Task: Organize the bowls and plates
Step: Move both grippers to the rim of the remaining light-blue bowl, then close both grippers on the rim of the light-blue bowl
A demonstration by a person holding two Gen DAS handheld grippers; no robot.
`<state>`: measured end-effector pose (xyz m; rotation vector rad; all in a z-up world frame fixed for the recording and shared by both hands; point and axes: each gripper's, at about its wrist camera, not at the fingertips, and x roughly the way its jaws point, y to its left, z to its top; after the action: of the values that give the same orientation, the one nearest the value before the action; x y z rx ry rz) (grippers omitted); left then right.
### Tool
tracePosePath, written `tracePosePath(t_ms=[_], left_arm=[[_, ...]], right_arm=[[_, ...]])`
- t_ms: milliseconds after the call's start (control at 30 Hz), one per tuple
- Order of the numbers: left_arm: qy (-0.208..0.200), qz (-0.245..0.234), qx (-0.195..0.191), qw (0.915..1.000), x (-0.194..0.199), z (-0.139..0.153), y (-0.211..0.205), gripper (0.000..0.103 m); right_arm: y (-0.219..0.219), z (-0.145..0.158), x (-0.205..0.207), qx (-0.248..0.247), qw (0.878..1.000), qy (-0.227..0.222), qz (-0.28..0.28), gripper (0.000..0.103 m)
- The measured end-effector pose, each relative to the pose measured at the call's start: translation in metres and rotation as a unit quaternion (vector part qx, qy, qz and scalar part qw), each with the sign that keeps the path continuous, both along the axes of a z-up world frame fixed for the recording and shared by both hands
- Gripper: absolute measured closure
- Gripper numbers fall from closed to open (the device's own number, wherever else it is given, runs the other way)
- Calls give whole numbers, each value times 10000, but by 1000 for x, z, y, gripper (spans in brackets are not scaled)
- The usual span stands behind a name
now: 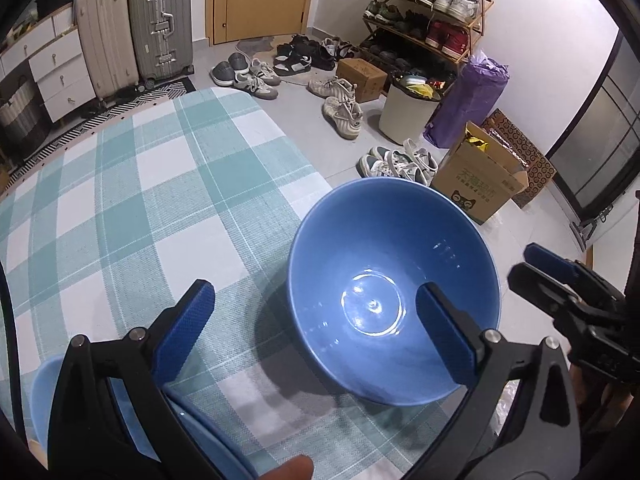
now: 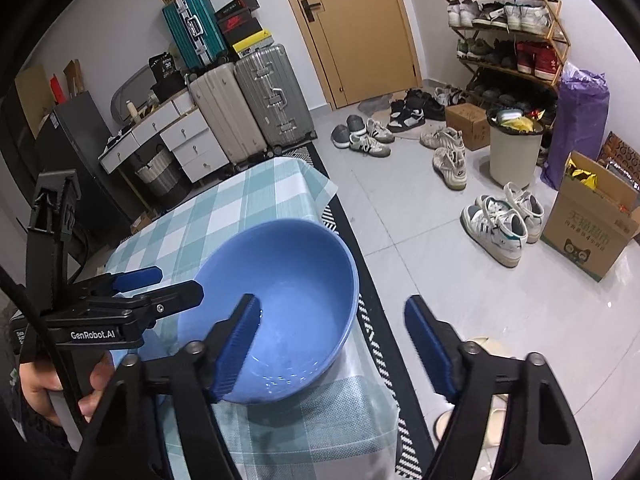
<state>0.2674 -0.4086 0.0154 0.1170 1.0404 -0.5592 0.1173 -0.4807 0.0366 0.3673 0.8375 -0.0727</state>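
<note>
A blue bowl [image 1: 394, 292] [image 2: 296, 280] stands upright and empty near the right edge of the table with the teal checked cloth [image 1: 160, 200] [image 2: 240, 200]. My left gripper [image 1: 314, 286] is open across the bowl's left rim, one pad inside the bowl and one over the cloth. My right gripper [image 2: 332, 299] is open across the opposite rim, its left pad inside the bowl and its right pad clear of the wall. Each gripper shows in the other's view: right gripper [image 1: 528, 264], left gripper [image 2: 176, 282]. Another pale blue dish [image 1: 208, 428] lies under the left gripper, mostly hidden.
The table edge drops off just right of the bowl. On the floor are several shoes [image 1: 344, 114], a cardboard box [image 1: 476, 184] [image 2: 588, 232], a bin [image 2: 514, 152], a shoe rack [image 2: 508, 32], suitcases [image 2: 248, 108] and drawers [image 1: 60, 76]. A hand [image 2: 44, 384] holds the left gripper.
</note>
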Motion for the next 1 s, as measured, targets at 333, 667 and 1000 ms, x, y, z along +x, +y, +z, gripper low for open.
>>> tracePosePath(t_ms=[333, 667, 1000], left_arm=[[273, 8, -75, 9996, 4, -15, -4, 22], [243, -143, 152, 9995, -3, -24, -13, 42], [212, -172, 280, 9992, -9, -30, -16, 64]], right_arm=[[-1, -22, 12, 219, 9995, 226, 59, 49], [6, -33, 17, 161, 9993, 307, 118, 65], [6, -36, 14, 86, 9994, 325, 64, 77]])
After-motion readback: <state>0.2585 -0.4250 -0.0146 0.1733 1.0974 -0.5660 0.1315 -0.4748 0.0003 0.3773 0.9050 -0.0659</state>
